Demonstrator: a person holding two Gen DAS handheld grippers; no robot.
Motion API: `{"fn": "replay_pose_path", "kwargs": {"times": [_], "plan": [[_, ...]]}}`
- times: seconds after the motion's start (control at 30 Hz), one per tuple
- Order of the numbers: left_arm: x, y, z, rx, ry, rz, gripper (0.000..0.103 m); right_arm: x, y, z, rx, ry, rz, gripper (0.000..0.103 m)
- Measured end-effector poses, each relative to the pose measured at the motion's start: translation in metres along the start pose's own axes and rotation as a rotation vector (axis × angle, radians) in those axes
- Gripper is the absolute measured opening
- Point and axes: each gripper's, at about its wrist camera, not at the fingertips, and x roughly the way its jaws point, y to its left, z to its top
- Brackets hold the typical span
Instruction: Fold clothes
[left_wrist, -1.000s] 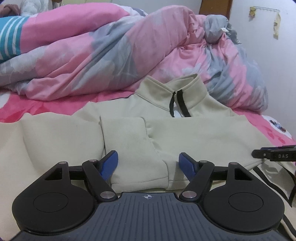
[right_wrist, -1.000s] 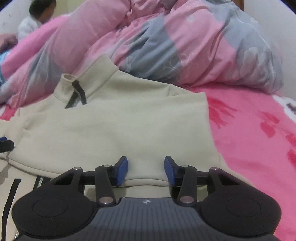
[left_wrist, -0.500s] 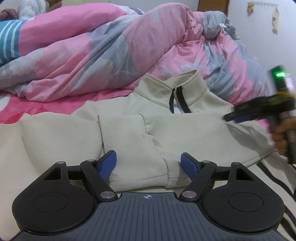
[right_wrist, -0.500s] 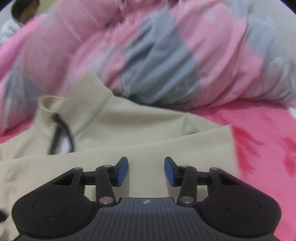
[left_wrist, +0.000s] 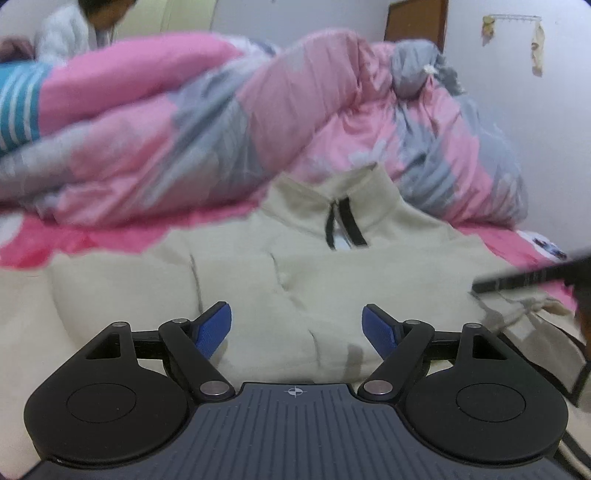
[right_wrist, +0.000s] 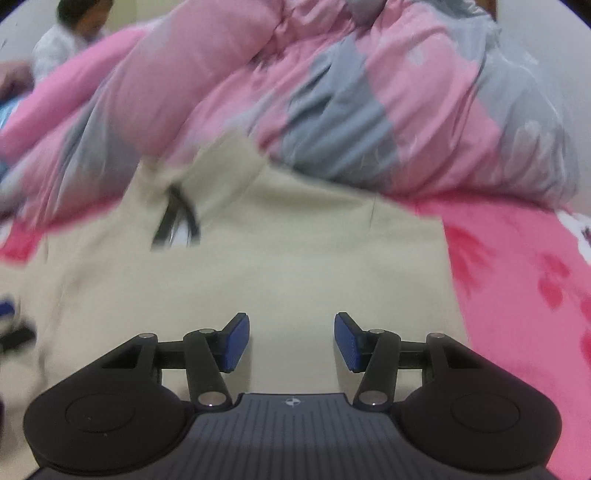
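Beige sweater (left_wrist: 369, 280), one, on pink bedsheet (right_wrist: 524, 280); two tools, left tool (left_wrist: 296, 328) spread, right tool (right_wrist: 291, 341) opening, both empty.

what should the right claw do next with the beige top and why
Probably lower the right claw, its jaws opening with nothing between them, onto the right edge of the beige zip-collar sweatshirt and pinch it. That side lies flat and unfolded beside the pink bedsheet, while the left claw hangs open over the middle.
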Motion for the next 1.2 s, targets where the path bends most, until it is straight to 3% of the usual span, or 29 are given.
{"fn": "replay_pose_path", "kwargs": {"times": [0.07, 0.17, 0.27, 0.43, 0.5, 0.53, 0.7, 0.9, 1.2], "plan": [[0.007, -0.002, -0.003, 0.009, 0.049, 0.005, 0.079, 0.001, 0.002, -0.016, -0.041, -0.027, -0.005, 0.056], [0.01, 0.0, -0.005, -0.001, 0.062, 0.002, 0.079, -0.009, 0.003, -0.008, -0.035, -0.011, -0.015, 0.056], [0.011, 0.001, -0.006, -0.011, 0.065, 0.001, 0.079, -0.022, 0.013, 0.008, 0.017, -0.007, 0.05, 0.055], [0.01, 0.0, -0.007, -0.006, 0.062, 0.008, 0.08, -0.022, 0.046, 0.006, -0.053, -0.034, 0.114, 0.055], [0.011, 0.001, -0.007, -0.015, 0.066, 0.004, 0.08, -0.003, 0.051, -0.011, -0.05, -0.016, 0.096, 0.059], [0.011, 0.002, -0.006, -0.019, 0.066, 0.001, 0.08, -0.004, 0.052, -0.016, -0.06, -0.054, 0.092, 0.059], [0.011, 0.003, -0.006, -0.026, 0.067, -0.003, 0.08, -0.017, 0.054, 0.01, 0.005, 0.013, 0.076, 0.058], [0.011, 0.005, -0.006, -0.04, 0.065, -0.01, 0.08, -0.012, 0.066, 0.022, 0.052, -0.072, 0.098, 0.058], [0.011, 0.005, -0.006, -0.038, 0.064, -0.007, 0.081, 0.017, 0.071, -0.007, -0.008, -0.117, 0.081, 0.064]]}}
